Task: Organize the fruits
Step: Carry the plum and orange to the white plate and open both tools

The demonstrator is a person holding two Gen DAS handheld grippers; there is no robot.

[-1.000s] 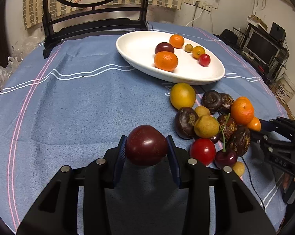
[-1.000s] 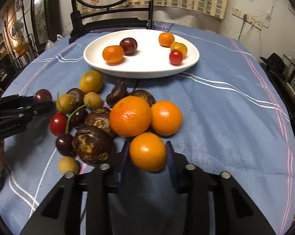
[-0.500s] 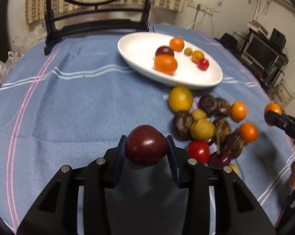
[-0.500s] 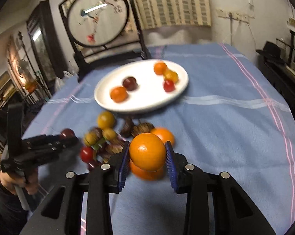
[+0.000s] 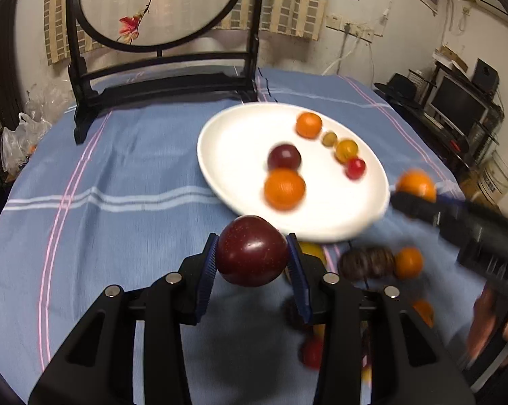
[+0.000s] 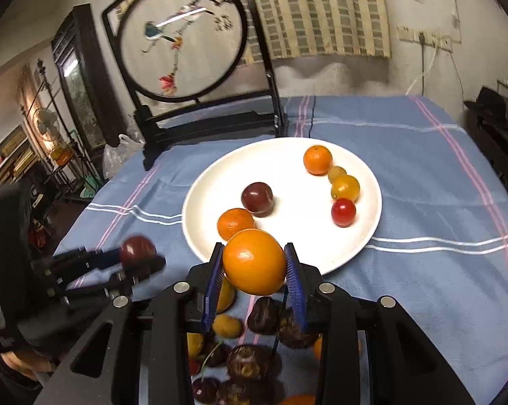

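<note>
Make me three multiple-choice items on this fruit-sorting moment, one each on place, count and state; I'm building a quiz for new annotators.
1. Where is the white plate?
A. On the blue tablecloth, beyond the loose fruit pile
B. On the floor
C. On a chair seat

2. How many fruits lie on the plate?
A. Three
B. Six
C. Nine

3. What is the right gripper doing?
A. Standing open and empty
B. Clamped on an orange
C. Clamped on a plum

Answers:
1 A, the plate rests on the cloth past the pile.
2 B, two oranges, one plum, one red and two yellowish small fruits.
3 B, both fingers press the orange; the left gripper holds the plum.
</note>
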